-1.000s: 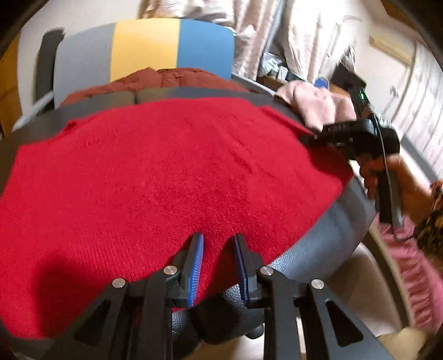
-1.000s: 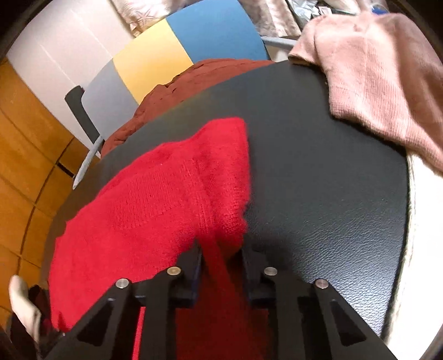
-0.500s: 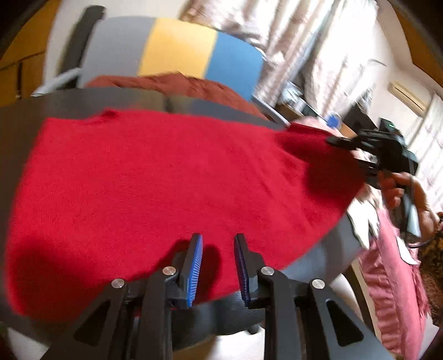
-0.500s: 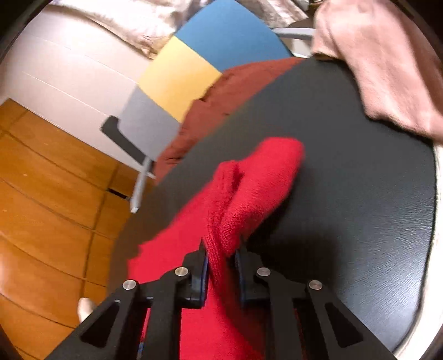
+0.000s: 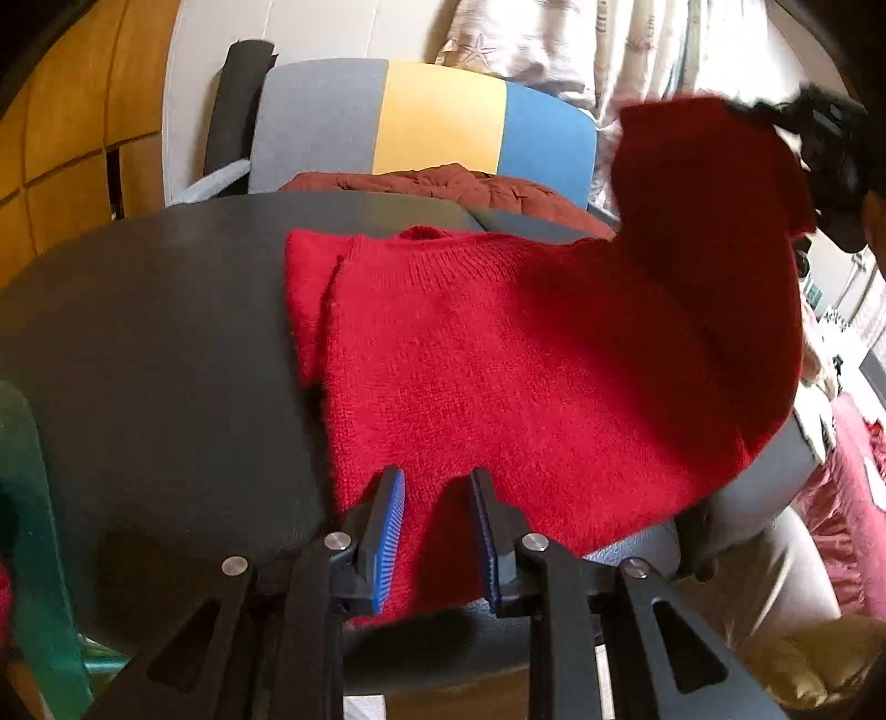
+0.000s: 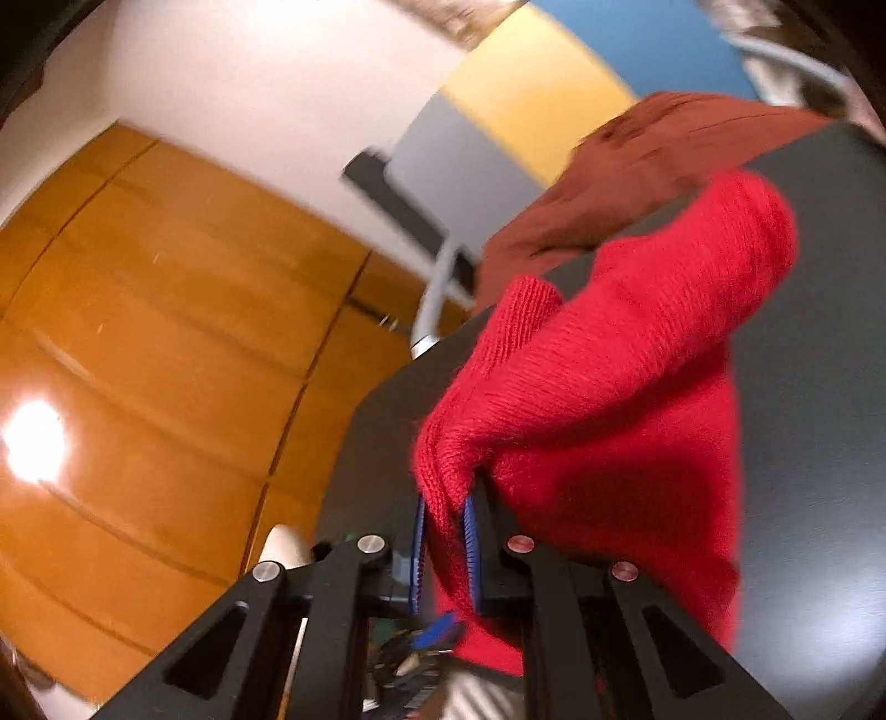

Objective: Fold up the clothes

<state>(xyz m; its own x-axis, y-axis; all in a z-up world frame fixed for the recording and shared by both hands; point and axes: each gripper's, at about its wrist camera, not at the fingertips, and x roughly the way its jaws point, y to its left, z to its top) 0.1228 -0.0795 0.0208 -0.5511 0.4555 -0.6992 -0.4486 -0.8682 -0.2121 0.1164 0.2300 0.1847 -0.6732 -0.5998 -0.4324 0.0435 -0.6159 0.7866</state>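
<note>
So right gripper [image 6: 446,545] has its jaws pinching the sweater's [image 5: 498,376] right edge, lifted up and swinging left over the body. Left gripper [image 5: 437,531] jaws are spread, sitting over the near hem, not gripping. Sweater lies collar-far on the table [image 5: 155,360], so the fold goes across. A second ago that edge was flat on the table.

- Warm indoor light is filling both views; daylight is coming through the curtains [image 5: 581,50] at upper right.
- A hot glare spot is burning out on the wooden floor [image 6: 33,443].
- Motion blur is smearing the right wrist view, especially the chair back [image 6: 526,94].
- The lifted red sweater [image 5: 554,360] is casting shadow across itself.
- Fisheye bending and black vignetting are crowding the corners.
</note>
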